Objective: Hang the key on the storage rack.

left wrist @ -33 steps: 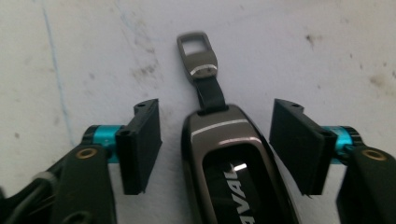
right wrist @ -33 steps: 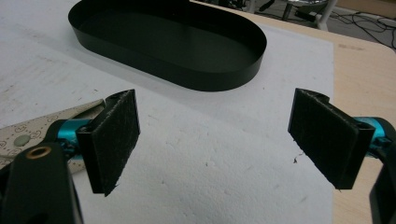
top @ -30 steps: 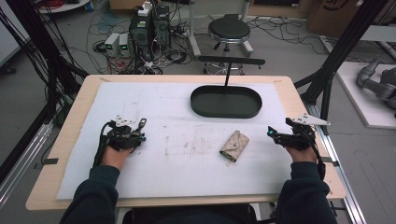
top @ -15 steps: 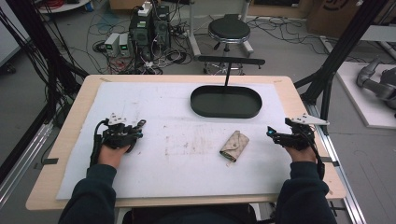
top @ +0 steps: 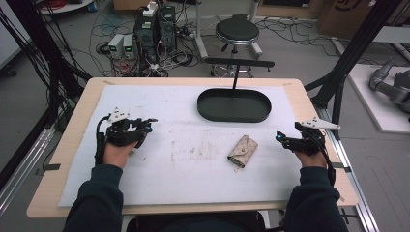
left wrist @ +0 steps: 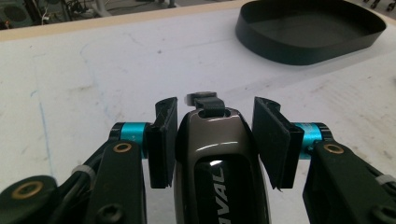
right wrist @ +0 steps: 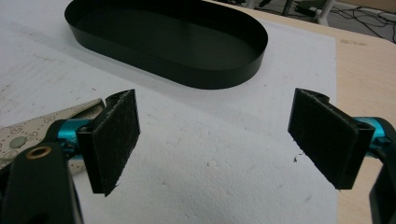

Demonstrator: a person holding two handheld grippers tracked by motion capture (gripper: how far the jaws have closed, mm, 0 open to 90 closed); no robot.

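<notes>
Table (top: 309, 104) is wood-edged, with a white mat (top: 193, 164) over most of the top; bare wood strips show along the left, right and near edges. A black oval tray (top: 234, 105) sits toward the far side, right of centre, close to the mat's far border. A small beige wallet (top: 242, 151) lies flat on the mat, right of centre, nearer the person than the tray and apart from it. Wide bare mat lies between the two hands; the middle carries some dirty marks.

Left gripper (top: 145, 126) is over the left part of the mat, well inside the left edge, with open mat on all sides. In the left gripper view, a dark glossy key fob (left wrist: 217, 154) stands between the pads (left wrist: 163, 140), its top end pointing toward the tray. The jaws have just been closing; the left pad lies against the fob's side, the right pad sits just beside the other side, and whether it presses cannot be told for certain.

Right gripper (top: 283, 140) is near the mat's right border, close to the table's right edge, just right of the wallet. Its jaws are spread wide, nothing between them but bare mat; a corner of the wallet (right wrist: 28, 133) shows just outside its left jaw.
</notes>
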